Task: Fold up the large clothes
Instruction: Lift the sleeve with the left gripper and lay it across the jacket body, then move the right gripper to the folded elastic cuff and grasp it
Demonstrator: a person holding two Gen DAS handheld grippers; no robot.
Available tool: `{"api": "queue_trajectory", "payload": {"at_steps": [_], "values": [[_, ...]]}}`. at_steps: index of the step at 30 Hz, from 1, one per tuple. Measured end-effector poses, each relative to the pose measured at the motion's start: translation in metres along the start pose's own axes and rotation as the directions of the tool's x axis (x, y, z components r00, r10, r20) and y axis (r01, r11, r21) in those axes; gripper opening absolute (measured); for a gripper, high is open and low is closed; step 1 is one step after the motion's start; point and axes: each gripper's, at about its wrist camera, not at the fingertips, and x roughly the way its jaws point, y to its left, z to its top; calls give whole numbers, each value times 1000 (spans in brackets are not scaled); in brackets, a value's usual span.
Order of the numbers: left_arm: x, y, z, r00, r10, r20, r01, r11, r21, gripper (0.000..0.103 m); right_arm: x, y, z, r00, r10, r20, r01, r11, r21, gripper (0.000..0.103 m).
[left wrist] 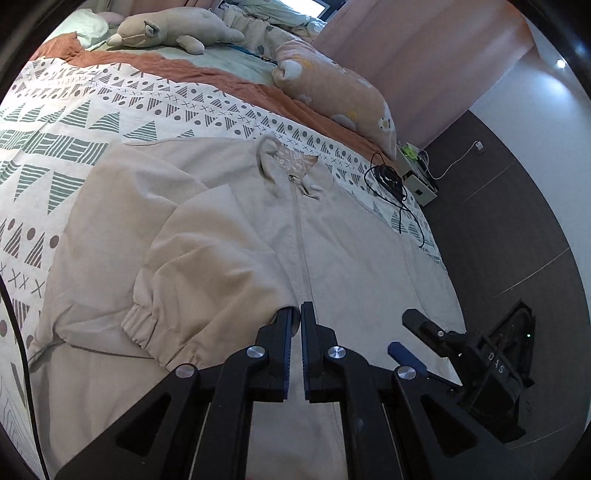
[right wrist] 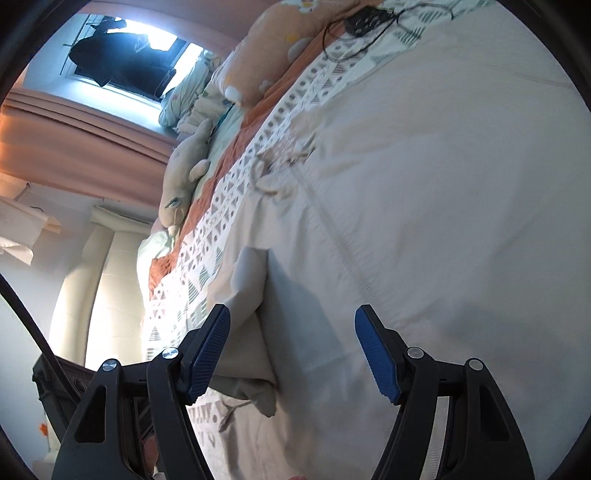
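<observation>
A beige zip-up jacket (left wrist: 229,236) lies spread on the patterned bedspread (left wrist: 74,122), collar (left wrist: 291,170) away from me. Its left sleeve (left wrist: 207,269) is folded across the front, elastic cuff (left wrist: 155,328) toward me. My left gripper (left wrist: 296,314) is shut on the sleeve's edge beside the zipper. My right gripper (left wrist: 410,332) shows at the lower right of the left wrist view, open above the jacket. In the right wrist view the right gripper (right wrist: 293,317) is open and empty over the jacket (right wrist: 424,221), with the folded sleeve (right wrist: 251,332) by its left finger.
A black cable bundle (left wrist: 388,181) lies on the bed's right edge by an orange pillow (left wrist: 332,96). A plush toy (left wrist: 173,29) lies at the head of the bed. Dark floor (left wrist: 509,229) lies to the right, with a dark object (left wrist: 513,332) on it.
</observation>
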Motion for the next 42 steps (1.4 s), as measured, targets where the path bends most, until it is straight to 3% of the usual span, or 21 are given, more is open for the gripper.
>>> {"api": "queue_trajectory", "payload": {"at_steps": [3,4,5,6,7,18,25,30,33,37,42], "values": [[-7,10,-7,999,5,37,-4,1000,-28,11,-16,-3,1,999,-33,20,33,999,-18,69],[-9,12,-8,999,13,42,-12,1000,-26,24,-19,-2,1,999,-40,24,41,999,-25,69],[-13,13,-7,999,21,51,-20,1000,-21,64,-21,-1,0,998,-47,28,48,998,-36,69],[-18,15,-8,997,22,67,-21,1000,-18,94,-23,2,-2,998,-54,29,55,997,-49,69],[-24,17,-8,994,26,103,-24,1000,-20,103,-23,7,-4,998,-61,30,63,996,-68,69],[-68,67,-12,971,128,202,-105,987,-119,103,-9,49,-23,1000,-26,0,25,960,-278,69],[-88,103,-19,949,222,225,-193,971,-142,103,26,77,-47,996,-46,-70,11,901,-435,69],[-98,122,-20,934,260,244,-239,964,-114,103,58,97,-66,986,-112,-121,28,838,-545,69],[-99,137,-20,939,250,234,-229,966,-117,103,82,104,-76,973,-182,-140,63,798,-600,69],[-97,153,-20,939,269,216,-246,961,-130,103,110,114,-95,945,-285,-159,105,729,-677,69],[-92,159,-21,930,309,202,-293,950,-104,94,139,110,-106,903,-403,-148,163,641,-750,68]]}}
